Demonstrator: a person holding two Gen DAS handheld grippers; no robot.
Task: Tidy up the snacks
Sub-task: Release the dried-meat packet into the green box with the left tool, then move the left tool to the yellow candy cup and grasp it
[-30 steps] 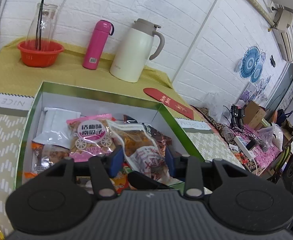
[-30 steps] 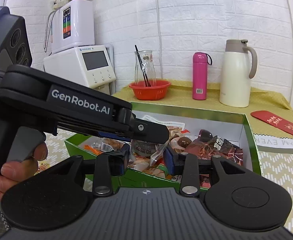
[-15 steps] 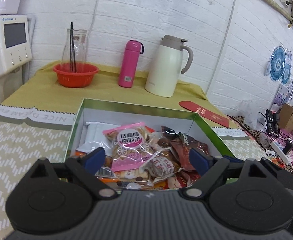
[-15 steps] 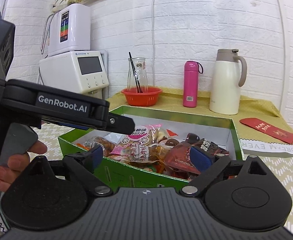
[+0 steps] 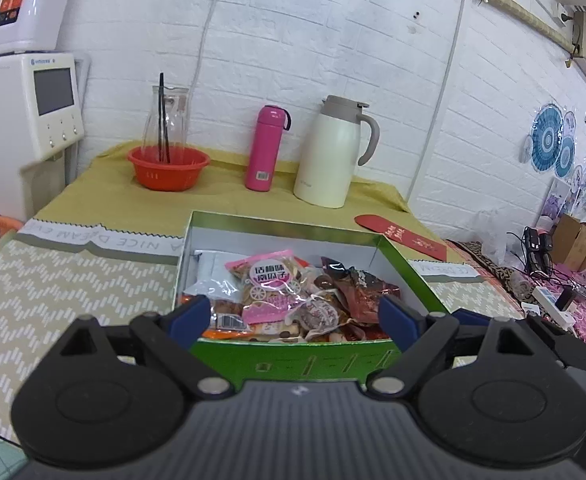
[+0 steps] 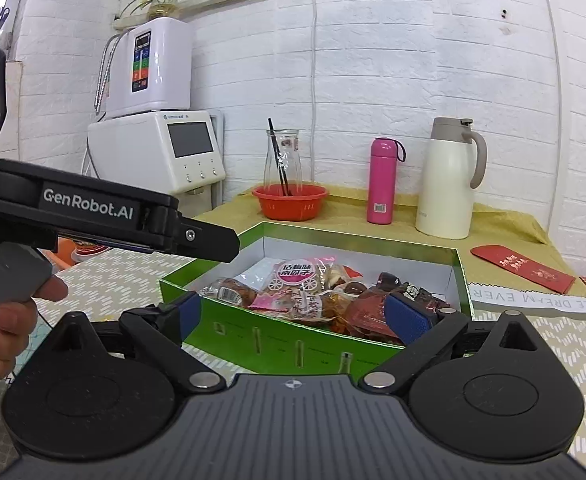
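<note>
left tongs (image 5: 295,316): spread wide, empty | right tongs (image 6: 295,316): spread wide, empty | green cardboard box (image 5: 293,360): crinkly foil snack packets (image 5: 271,284)

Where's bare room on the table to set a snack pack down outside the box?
Left of the green box, the zigzag mat is bare. On the box's other side, a smaller strip of mat below the red envelope is free. The box is piled with snack packs.
</note>
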